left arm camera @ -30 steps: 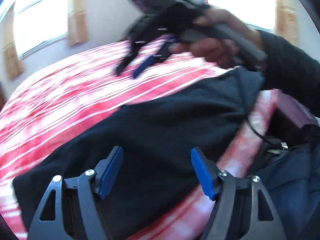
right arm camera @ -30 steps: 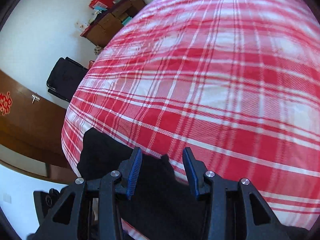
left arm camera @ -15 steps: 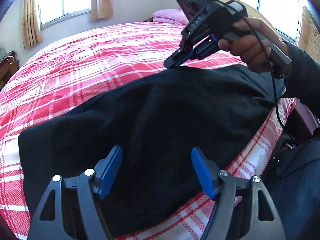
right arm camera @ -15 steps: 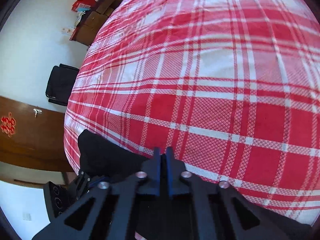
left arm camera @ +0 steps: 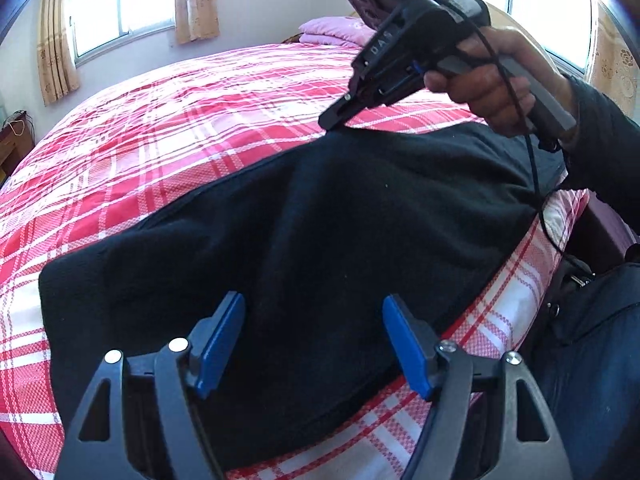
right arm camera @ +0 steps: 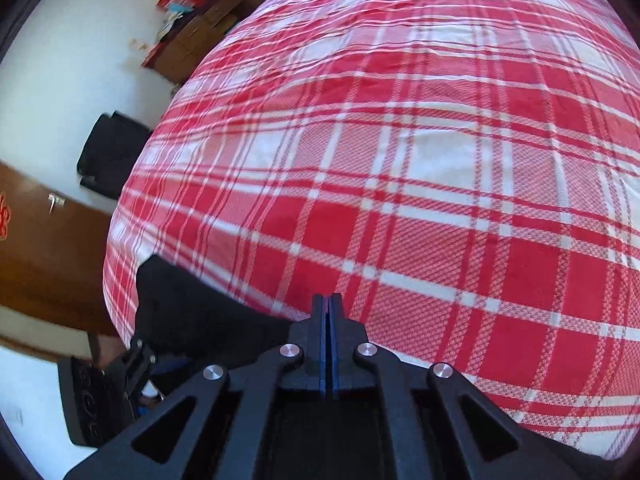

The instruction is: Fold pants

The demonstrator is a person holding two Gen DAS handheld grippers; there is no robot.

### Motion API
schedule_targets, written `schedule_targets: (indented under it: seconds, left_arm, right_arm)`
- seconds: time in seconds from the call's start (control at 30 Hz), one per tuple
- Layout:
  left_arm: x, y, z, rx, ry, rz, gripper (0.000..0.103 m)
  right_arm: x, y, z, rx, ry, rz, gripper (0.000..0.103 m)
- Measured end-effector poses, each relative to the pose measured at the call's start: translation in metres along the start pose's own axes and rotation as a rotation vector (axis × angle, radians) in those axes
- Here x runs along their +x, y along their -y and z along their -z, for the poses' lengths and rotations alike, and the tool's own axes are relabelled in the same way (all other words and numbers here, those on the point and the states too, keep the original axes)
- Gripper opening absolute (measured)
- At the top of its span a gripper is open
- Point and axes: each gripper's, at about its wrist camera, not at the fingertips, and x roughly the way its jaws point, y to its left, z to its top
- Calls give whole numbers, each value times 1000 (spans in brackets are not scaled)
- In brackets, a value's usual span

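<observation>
Black pants point(left arm camera: 320, 232) lie spread across the near edge of a bed with a red and white plaid sheet point(left arm camera: 168, 136). My left gripper point(left arm camera: 314, 340) is open, its blue pads hovering just over the near part of the pants. My right gripper point(left arm camera: 334, 120) is shut on the far edge of the pants and lifts it slightly off the sheet. In the right wrist view the right gripper point(right arm camera: 329, 312) has its jaws pressed together, and the pants point(right arm camera: 192, 312) trail off to the lower left.
Pink pillows point(left arm camera: 332, 34) lie at the bed's head under curtained windows point(left arm camera: 116, 4). A wooden cabinet point(right arm camera: 200, 36) with clutter on it, a black bag point(right arm camera: 110, 154) and a brown door point(right arm camera: 44, 256) stand beside the bed. The plaid sheet point(right arm camera: 440, 160) stretches ahead.
My right gripper came down to the far edge of the pants and closed on it. It now raises that edge a little. My left gripper stayed open over the pants.
</observation>
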Motion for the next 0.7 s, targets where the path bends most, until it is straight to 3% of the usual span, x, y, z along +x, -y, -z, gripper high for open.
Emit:
schedule_targets:
  seconds: [0.03,0.07,0.1,0.13,0.23,0.37,0.47,0.57,0.7]
  left_arm:
    - [-3,0,0,-1,0,-3,74]
    - [-6,-1,1,-1,3,-12,74]
    - [-10,-3,1,-4,11,-29,74]
    - [-14,-6,2,-10,16,-44,74]
    - [-21,-21,9,-48,-3,-70,74]
    - [-27,-30,24,-60,-11,-59,74]
    - [-32,-28,29,-30,-25,-69,74]
    - [-33,-29,29,-34,-35,-66,74]
    - [-38,-25,32,-8,-52,-93,74]
  right_arm:
    - [-4,-1,3,-15,8,10,5]
    - [-7,-2,6,-26,10,11,27]
    - [-14,-4,11,-47,11,10,63]
    - [-20,-5,17,-70,13,4,71]
    - [-44,-10,39,-174,1,5,71]
    - [-71,-12,92,-280,-85,-82,71]
    - [-67,-10,137,-330,-169,-80,71]
    - [-42,8,168,-271,-251,-21,71]
    - [-58,15,174,-243,-159,-60,70]
